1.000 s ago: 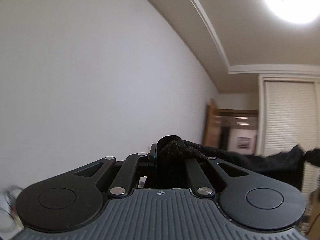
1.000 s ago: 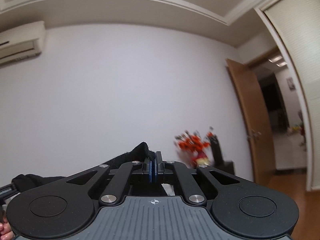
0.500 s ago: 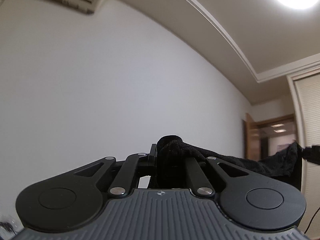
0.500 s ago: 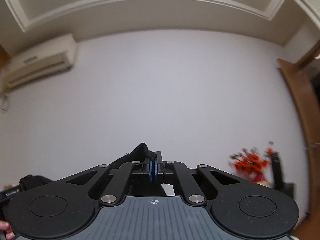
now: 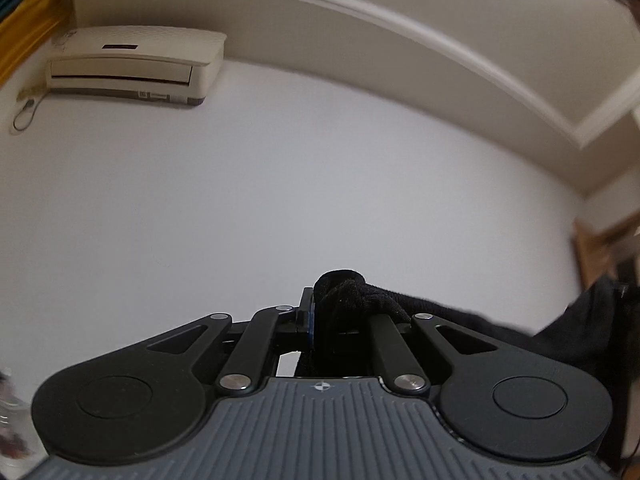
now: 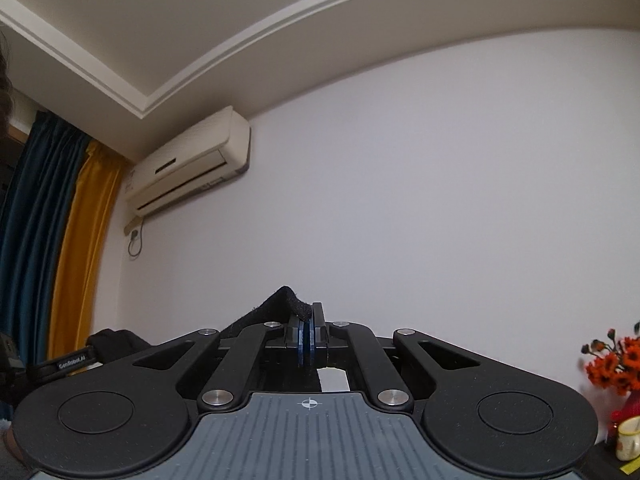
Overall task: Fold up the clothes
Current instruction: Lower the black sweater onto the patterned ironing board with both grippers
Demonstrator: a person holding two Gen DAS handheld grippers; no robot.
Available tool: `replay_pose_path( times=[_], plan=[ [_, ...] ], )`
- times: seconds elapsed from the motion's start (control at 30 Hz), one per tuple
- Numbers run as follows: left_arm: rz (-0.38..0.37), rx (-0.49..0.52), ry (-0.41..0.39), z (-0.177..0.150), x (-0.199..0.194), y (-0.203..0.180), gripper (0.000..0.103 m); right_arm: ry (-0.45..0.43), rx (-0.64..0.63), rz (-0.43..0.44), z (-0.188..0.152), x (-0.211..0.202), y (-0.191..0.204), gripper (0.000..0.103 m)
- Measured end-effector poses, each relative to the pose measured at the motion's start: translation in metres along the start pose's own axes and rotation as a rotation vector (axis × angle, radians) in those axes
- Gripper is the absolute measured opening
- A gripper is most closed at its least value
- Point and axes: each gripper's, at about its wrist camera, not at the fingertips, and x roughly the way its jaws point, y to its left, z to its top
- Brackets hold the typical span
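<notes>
My left gripper (image 5: 320, 312) is clamped on a bunched corner of the black garment (image 5: 360, 300), which bulges above the fingers and covers the right one. From there the cloth runs off to the right as a taut dark band toward the edge of the left wrist view. My right gripper (image 6: 306, 328) has its 2 blue pads pressed together on another edge of the same garment (image 6: 288, 300); a small peak of fabric sticks up just left of the fingers, and the cloth trails down and to the left. Both grippers point upward at a plain white wall (image 6: 440, 180), so the garment hangs in the air between them. An air conditioner (image 5: 132, 66) is mounted high on that wall, beside a yellow curtain (image 6: 80, 248) and a teal curtain (image 6: 28, 232). Orange flowers (image 6: 616, 364) sit low at the right edge of the right wrist view.
</notes>
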Motion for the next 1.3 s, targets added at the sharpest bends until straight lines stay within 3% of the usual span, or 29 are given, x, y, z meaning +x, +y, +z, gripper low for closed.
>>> replay_pose_path(
  times=[0.17,0.4,0.47,0.57,0.7,0.8,0.9,0.93,0.97,1.0,1.03,1.07,1.13,1.2,1.3],
  plan=[
    [0.039,0.001,0.149,-0.048,0.045,-0.014,0.006,0.094,0.094,-0.043,-0.024,0.029,-0.063,0.002],
    [0.092,0.003,0.332,-0.17,0.16,0.001,0.006,0.302,0.202,-0.187,-0.103,0.119,-0.15,0.002],
    [0.101,0.021,0.372,-0.209,0.2,0.007,0.006,0.354,0.165,-0.238,-0.13,0.16,-0.165,0.002],
    [0.128,0.001,0.469,-0.277,0.26,0.026,0.006,0.397,0.131,-0.316,-0.182,0.216,-0.195,0.002],
    [0.169,-0.021,0.68,-0.371,0.319,0.05,0.006,0.494,0.201,-0.465,-0.283,0.287,-0.235,0.002],
    [0.134,0.014,0.856,-0.444,0.346,0.052,0.007,0.616,0.204,-0.576,-0.366,0.323,-0.259,0.002],
    [0.076,0.042,1.051,-0.505,0.351,0.043,0.014,0.753,0.175,-0.628,-0.441,0.34,-0.267,0.004],
    [0.068,0.047,1.102,-0.516,0.35,0.04,0.023,0.801,0.166,-0.642,-0.461,0.342,-0.265,0.013],
    [0.06,0.052,1.153,-0.527,0.349,0.038,0.03,0.849,0.157,-0.657,-0.48,0.344,-0.262,0.035],
    [0.056,0.04,1.187,-0.53,0.349,0.037,0.046,0.884,0.146,-0.683,-0.493,0.342,-0.26,0.047],
    [0.048,0.01,1.202,-0.528,0.342,0.038,0.059,0.917,0.135,-0.711,-0.505,0.339,-0.258,0.068],
    [0.028,-0.02,1.215,-0.526,0.332,0.037,0.062,0.919,0.12,-0.719,-0.507,0.333,-0.255,0.075],
    [0.001,-0.044,1.244,-0.519,0.317,0.029,0.066,0.915,0.088,-0.727,-0.508,0.317,-0.248,0.076],
    [-0.001,-0.048,1.257,-0.509,0.299,0.018,0.066,0.915,0.104,-0.684,-0.496,0.3,-0.24,0.076],
    [0.038,-0.079,1.253,-0.481,0.278,0.006,0.073,0.916,0.132,-0.611,-0.477,0.273,-0.227,0.084]
  ],
)
